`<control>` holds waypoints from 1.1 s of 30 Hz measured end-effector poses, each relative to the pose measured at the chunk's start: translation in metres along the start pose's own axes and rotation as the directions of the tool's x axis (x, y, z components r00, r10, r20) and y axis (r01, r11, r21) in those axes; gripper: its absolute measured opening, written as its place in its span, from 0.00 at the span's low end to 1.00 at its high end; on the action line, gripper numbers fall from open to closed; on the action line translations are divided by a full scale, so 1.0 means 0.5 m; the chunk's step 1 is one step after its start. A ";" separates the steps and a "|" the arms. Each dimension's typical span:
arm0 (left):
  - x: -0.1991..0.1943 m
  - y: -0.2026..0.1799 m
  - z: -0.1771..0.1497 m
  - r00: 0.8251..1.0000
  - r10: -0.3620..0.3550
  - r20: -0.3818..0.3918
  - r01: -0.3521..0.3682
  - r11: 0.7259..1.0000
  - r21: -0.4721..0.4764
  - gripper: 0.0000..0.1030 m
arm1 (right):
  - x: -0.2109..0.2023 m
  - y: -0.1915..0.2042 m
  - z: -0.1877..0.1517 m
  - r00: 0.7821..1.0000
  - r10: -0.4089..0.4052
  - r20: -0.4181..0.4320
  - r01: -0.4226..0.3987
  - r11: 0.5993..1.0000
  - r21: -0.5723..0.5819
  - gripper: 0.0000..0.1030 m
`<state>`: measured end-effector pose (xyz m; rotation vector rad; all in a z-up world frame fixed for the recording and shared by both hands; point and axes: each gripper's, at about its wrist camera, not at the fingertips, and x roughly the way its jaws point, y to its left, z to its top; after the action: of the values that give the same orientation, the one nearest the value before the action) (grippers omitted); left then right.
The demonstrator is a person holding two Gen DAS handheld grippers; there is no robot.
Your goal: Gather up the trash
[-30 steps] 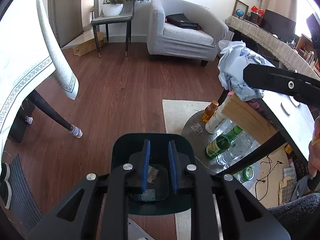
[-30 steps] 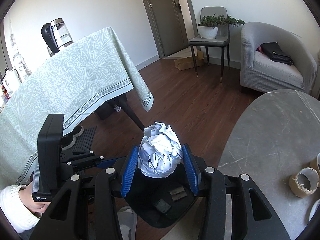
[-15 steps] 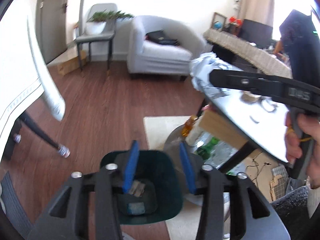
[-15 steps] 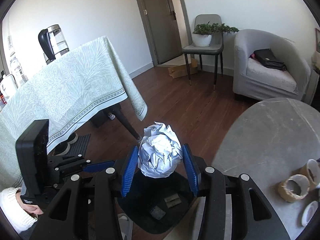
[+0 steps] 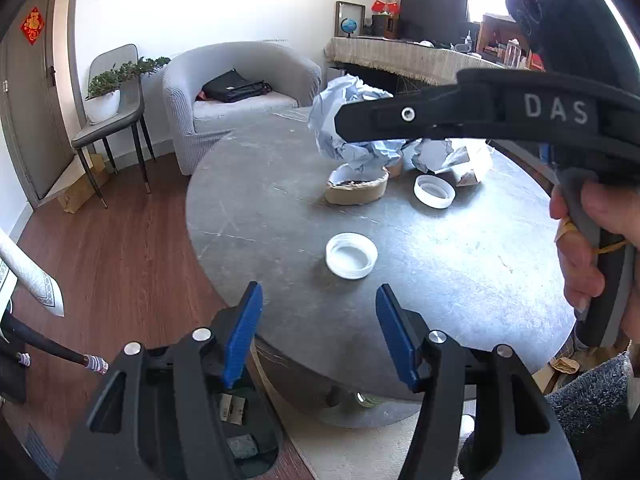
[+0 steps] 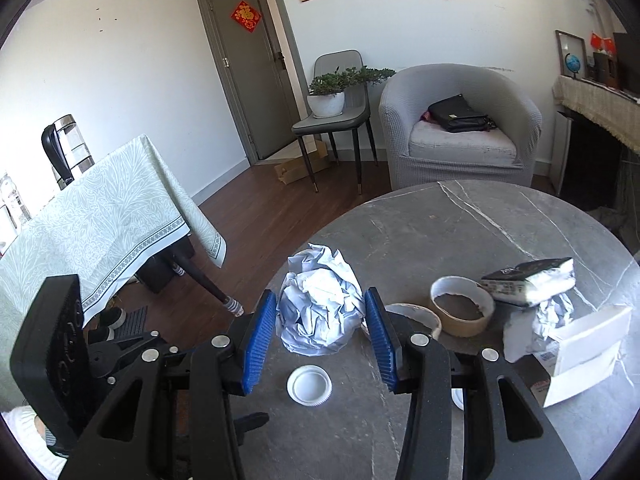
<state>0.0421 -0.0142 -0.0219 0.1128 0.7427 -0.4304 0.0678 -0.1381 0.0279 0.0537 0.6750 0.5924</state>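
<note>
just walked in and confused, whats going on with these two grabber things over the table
A person is clearing trash off the round grey table. The right gripper holds a crumpled paper ball above the tabletop. The left gripper is open and empty, pointed at a white lid. Tape rolls and wrappers remain; a dark bin sits below.

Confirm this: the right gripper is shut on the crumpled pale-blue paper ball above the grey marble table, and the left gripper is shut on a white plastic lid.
One part is wrong. The left gripper is open and holds nothing; the white plastic lid lies on the grey marble table beyond its fingertips, as the left wrist view shows. The right gripper is indeed shut on the crumpled pale-blue paper ball.
</note>
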 end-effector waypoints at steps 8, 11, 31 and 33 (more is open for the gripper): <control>0.043 -0.020 0.026 0.999 0.034 -0.001 -0.034 0.999 -0.018 0.42 | -0.037 -0.028 -0.016 1.000 0.004 0.004 -0.004 1.000 0.015 0.45; 0.049 -0.018 0.029 0.999 0.043 0.000 -0.043 0.999 -0.018 0.37 | -0.039 -0.027 -0.018 1.000 0.009 -0.001 -0.009 1.000 0.012 0.45; -0.020 0.123 -0.003 0.995 0.094 0.016 -0.089 0.973 -0.211 0.31 | 0.032 0.044 -0.015 0.998 0.042 -0.055 -0.044 0.998 -0.047 0.45; -0.028 0.157 -0.018 0.993 0.118 -0.002 -0.115 0.965 -0.236 0.31 | 0.049 0.064 -0.010 0.997 0.057 -0.060 -0.060 0.997 -0.055 0.45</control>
<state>0.0600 0.0639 -0.0231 -0.0695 0.7662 -0.2280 0.0640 -0.0994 0.0173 0.0029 0.7146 0.6715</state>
